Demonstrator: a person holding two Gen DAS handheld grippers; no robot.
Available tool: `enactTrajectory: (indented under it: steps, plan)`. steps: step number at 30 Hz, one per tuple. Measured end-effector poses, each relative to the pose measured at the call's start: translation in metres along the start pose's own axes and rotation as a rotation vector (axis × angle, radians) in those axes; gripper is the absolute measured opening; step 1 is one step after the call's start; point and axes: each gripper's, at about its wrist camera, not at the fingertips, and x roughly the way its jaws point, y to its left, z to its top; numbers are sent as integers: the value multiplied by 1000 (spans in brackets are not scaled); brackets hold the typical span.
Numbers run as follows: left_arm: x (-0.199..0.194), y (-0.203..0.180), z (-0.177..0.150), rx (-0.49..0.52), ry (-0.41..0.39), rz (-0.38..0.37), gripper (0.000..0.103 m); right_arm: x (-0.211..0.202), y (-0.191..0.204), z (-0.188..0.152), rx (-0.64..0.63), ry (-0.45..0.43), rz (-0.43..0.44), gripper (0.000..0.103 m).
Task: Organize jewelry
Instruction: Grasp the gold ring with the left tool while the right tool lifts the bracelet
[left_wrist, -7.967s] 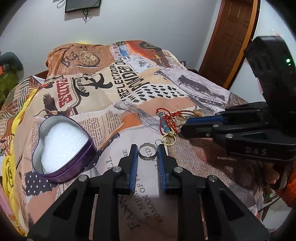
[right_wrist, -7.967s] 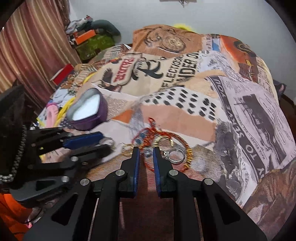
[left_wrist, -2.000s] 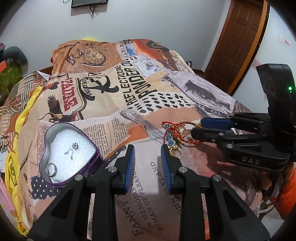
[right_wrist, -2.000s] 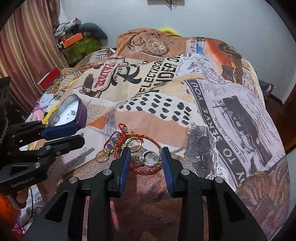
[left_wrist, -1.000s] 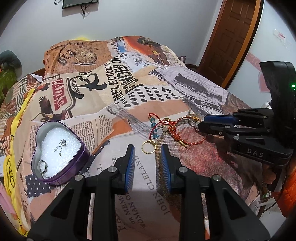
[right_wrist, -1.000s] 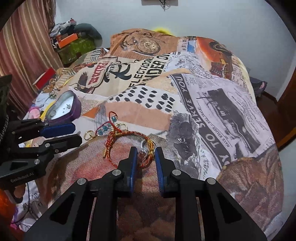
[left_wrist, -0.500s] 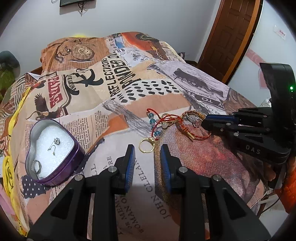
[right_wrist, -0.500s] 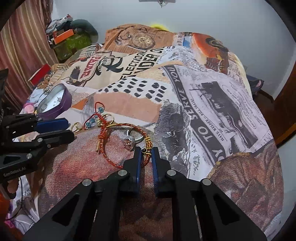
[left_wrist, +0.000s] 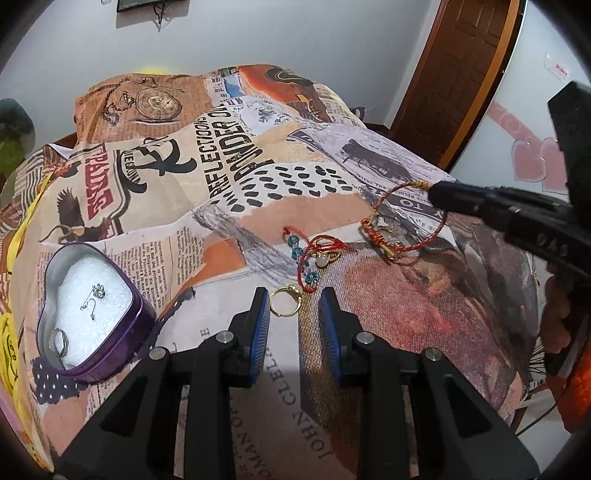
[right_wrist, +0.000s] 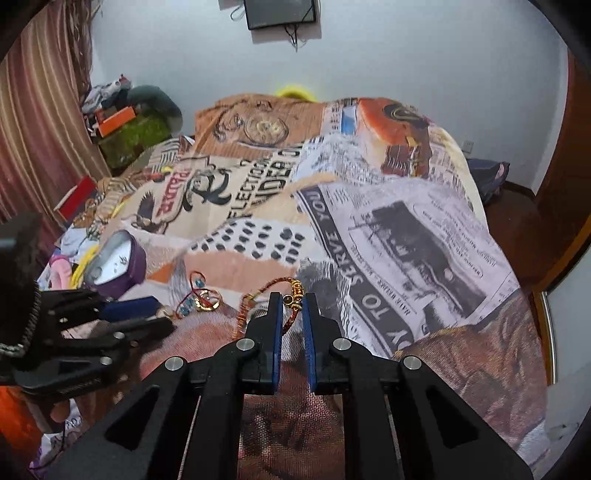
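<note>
My right gripper (right_wrist: 292, 301) is shut on a red and gold thread bracelet (left_wrist: 402, 225) and holds it lifted above the bed; it also shows in the right wrist view (right_wrist: 275, 286). My left gripper (left_wrist: 293, 301) is open, its fingers either side of a gold ring (left_wrist: 284, 301) on the bedspread. A red cord with blue beads (left_wrist: 308, 258) lies just beyond it. A purple heart-shaped tin (left_wrist: 90, 314) at the left holds a silver ring (left_wrist: 58, 341) and a small silver earring (left_wrist: 94, 297) on white foam.
The jewelry lies on a bed with a newspaper-print bedspread (left_wrist: 221, 155). A wooden door (left_wrist: 472, 66) stands at the back right. Curtains (right_wrist: 33, 129) and clutter (right_wrist: 125, 122) are on the far left side of the bed.
My right gripper has closed on the thread bracelet and lifted it off the bedspread. My left gripper has moved forward around the gold ring.
</note>
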Motion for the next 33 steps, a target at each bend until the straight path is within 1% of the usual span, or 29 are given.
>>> enactTrajectory:
  steps: [3, 5, 7, 8, 16, 17, 19, 20, 21, 25, 33]
  plan:
    - [1, 0, 1, 0, -2, 9, 16, -4, 4, 3, -4, -19, 1, 9]
    - [1, 0, 2, -4, -4, 6, 15, -8, 5, 4, -5, -31, 9, 9]
    - [-2, 0, 2, -4, -9, -1, 8, -12, 7, 7, -8, -46, 13, 9]
    - [-3, 0, 1, -4, -9, -3, 2, -14, 8, 7, -9, -52, 16, 9]
    - [-22, -2, -2, 17, -38, 9, 2, -26, 17, 15, -30, -101, 24, 9]
    - [-24, -3, -2, 25, -50, 26, 3, -27, 17, 16, -32, -104, 25, 9]
    - [-24, -3, 0, 35, -46, 45, 12, -28, 17, 15, -32, -106, 26, 9]
    - [-21, -2, 2, 31, -36, 52, 20, -28, 17, 15, -30, -106, 28, 9]
    - [-18, 0, 4, 22, -28, 51, 24, -27, 16, 15, -29, -105, 29, 9]
    - [0, 6, 7, -14, 23, 19, 24, -27, 13, 14, -25, -102, 28, 9]
    - [14, 8, 12, -33, 16, 10, 24, -27, 9, 13, -14, -98, 34, 9]
